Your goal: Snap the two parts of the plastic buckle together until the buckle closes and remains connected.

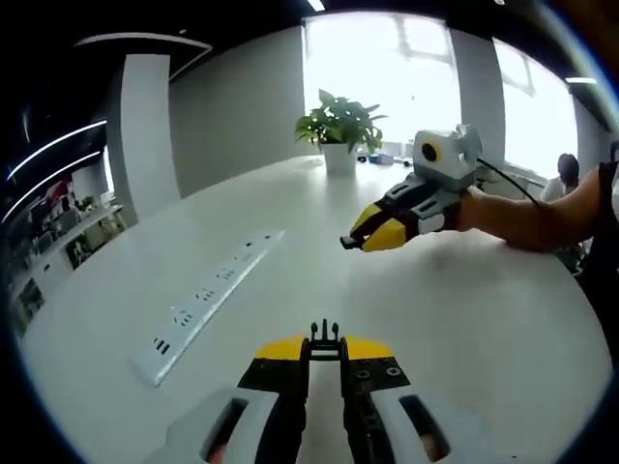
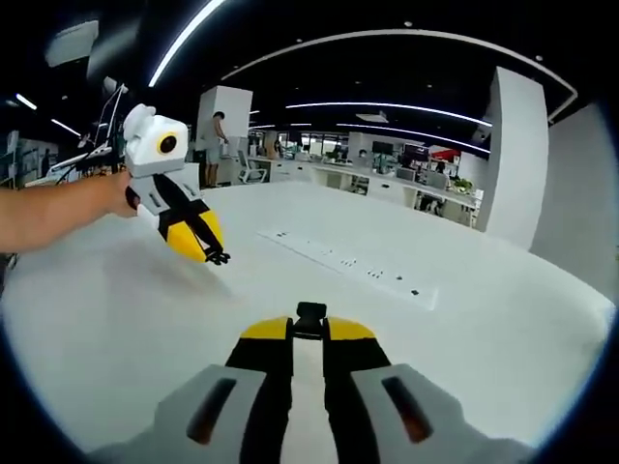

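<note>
Pronged buckle part [image 1: 325, 337] between left gripper [image 1: 325, 350] jaws, above table [image 1: 464, 309].

Daylight from the window [image 1: 406, 77] blows out white and glares across the table [image 1: 435, 309]. Ceiling strip lights [image 2: 184, 39] glow against darkness; fisheye edges bend, slightly soft.
</note>
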Action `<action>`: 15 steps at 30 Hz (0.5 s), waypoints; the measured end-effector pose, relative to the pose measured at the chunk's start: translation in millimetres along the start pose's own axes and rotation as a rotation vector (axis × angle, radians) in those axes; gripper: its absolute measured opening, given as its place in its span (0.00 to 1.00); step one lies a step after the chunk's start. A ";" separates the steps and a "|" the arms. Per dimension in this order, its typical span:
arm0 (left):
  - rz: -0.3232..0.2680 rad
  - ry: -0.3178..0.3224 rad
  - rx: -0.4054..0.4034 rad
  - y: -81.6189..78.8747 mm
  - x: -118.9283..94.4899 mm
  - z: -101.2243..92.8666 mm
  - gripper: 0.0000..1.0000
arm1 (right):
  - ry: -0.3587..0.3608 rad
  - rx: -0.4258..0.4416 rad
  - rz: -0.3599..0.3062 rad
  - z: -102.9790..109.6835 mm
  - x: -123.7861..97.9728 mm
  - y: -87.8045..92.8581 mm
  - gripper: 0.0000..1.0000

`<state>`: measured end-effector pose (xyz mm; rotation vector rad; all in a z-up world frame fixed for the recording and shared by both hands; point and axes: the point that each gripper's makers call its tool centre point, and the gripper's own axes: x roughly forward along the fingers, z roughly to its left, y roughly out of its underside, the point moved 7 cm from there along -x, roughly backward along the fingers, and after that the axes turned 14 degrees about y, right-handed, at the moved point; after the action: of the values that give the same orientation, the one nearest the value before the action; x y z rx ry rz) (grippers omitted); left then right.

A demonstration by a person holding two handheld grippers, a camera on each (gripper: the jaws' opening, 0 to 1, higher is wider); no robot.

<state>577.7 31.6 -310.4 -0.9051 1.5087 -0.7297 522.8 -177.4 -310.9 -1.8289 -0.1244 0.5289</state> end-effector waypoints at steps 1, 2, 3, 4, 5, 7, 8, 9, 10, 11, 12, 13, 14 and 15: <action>-0.001 0.002 0.000 0.3 -0.2 -0.7 0.10 | -0.006 -0.004 0.003 1.5 0.1 -0.3 0.09; -0.001 0.001 0.002 0.5 -0.4 -1.5 0.10 | -0.017 -0.009 0.006 3.6 0.1 -0.7 0.09; 0.000 -0.002 0.005 0.5 -0.7 -3.7 0.10 | -0.019 -0.012 0.008 4.9 0.1 -1.6 0.09; -0.003 -0.001 0.006 0.2 -1.0 -4.5 0.10 | -0.019 -0.020 0.008 5.6 -0.3 -3.4 0.09; -0.006 0.000 0.006 -0.3 -1.0 -5.2 0.10 | -0.021 -0.022 0.008 6.0 -1.1 -5.6 0.09; -0.009 0.000 0.007 -1.0 -0.8 -6.2 0.10 | -0.025 -0.022 0.000 7.0 -3.9 -12.0 0.09; -0.009 0.001 0.007 -1.3 -0.7 -6.8 0.10 | -0.030 -0.024 0.000 8.0 -4.8 -14.0 0.09; -0.008 0.001 0.008 -1.6 -0.5 -7.0 0.10 | -0.032 -0.024 -0.001 8.5 -5.6 -15.4 0.09; -0.006 0.001 0.009 -1.9 -0.5 -7.5 0.10 | -0.034 -0.024 0.002 8.9 -5.8 -15.8 0.09; -0.006 0.002 0.010 -2.2 -0.5 -8.2 0.10 | -0.037 -0.028 0.008 9.5 -5.7 -15.1 0.09; -0.006 0.003 0.010 -2.5 -0.6 -8.9 0.10 | -0.039 -0.032 0.009 9.6 -5.8 -14.5 0.09; -0.006 0.004 0.011 -2.7 -0.9 -9.4 0.10 | -0.040 -0.033 0.013 9.9 -5.5 -13.7 0.09; -0.008 0.004 0.011 -2.9 -1.1 -9.8 0.10 | -0.042 -0.035 0.016 10.1 -5.3 -12.8 0.09; -0.008 0.007 0.010 -2.6 -1.1 -12.2 0.10 | -0.046 -0.038 0.020 10.8 -5.0 -11.9 0.09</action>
<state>566.0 30.6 -306.0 -0.9026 1.5070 -0.7460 516.0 -165.7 -300.8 -1.8571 -0.1486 0.5859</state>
